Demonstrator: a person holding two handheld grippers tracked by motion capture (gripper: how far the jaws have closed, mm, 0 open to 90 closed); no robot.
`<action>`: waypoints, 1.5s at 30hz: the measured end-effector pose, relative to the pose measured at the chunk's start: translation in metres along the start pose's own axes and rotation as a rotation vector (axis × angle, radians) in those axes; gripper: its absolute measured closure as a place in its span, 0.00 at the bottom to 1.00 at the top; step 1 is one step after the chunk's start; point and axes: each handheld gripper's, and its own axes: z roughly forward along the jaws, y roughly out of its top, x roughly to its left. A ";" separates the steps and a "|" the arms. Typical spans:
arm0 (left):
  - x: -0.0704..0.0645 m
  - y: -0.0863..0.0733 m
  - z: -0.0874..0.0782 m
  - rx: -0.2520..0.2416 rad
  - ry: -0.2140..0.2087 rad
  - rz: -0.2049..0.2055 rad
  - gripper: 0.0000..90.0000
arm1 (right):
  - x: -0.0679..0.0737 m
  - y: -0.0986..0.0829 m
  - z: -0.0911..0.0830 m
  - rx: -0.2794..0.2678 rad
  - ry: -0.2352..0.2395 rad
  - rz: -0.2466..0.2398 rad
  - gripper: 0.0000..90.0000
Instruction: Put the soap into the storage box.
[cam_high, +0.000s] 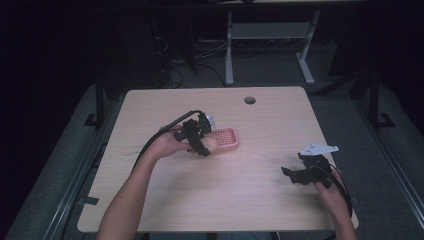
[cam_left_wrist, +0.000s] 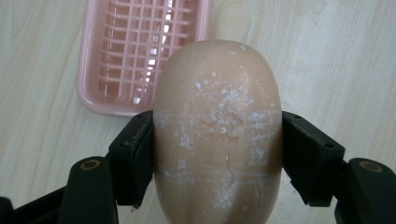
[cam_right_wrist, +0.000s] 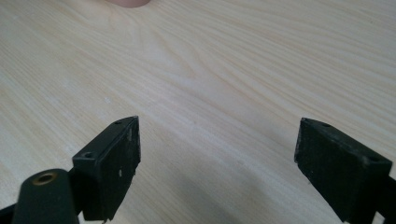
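Presently, the soap bar (cam_left_wrist: 218, 130) is held clamped between the fingers of the left gripper (cam_high: 202, 141) just above the near end of the pink soap dish (cam_high: 226, 138), placement judged outstanding, while the right gripper (cam_high: 303, 171) is held apart, fingers spread, over the table (cam_high: 270, 115).

1 soap bar (cam_left_wrist: 217, 130), 1 pink tray (cam_left_wrist: 140, 51)

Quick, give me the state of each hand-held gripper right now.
Left hand-held gripper: closed on the bar of soap, near the pink soap dish.
Right hand-held gripper: open, holding nothing.
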 end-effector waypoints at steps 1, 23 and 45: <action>0.001 0.003 0.000 -0.005 -0.005 -0.001 0.36 | -0.001 0.000 0.001 0.000 -0.004 0.002 0.15; 0.019 0.031 0.014 0.020 -0.018 0.027 0.36 | 0.000 0.000 0.001 0.001 0.003 0.001 0.15; 0.040 0.052 0.034 0.024 -0.031 0.009 0.36 | -0.001 0.000 0.001 0.005 0.016 0.008 0.15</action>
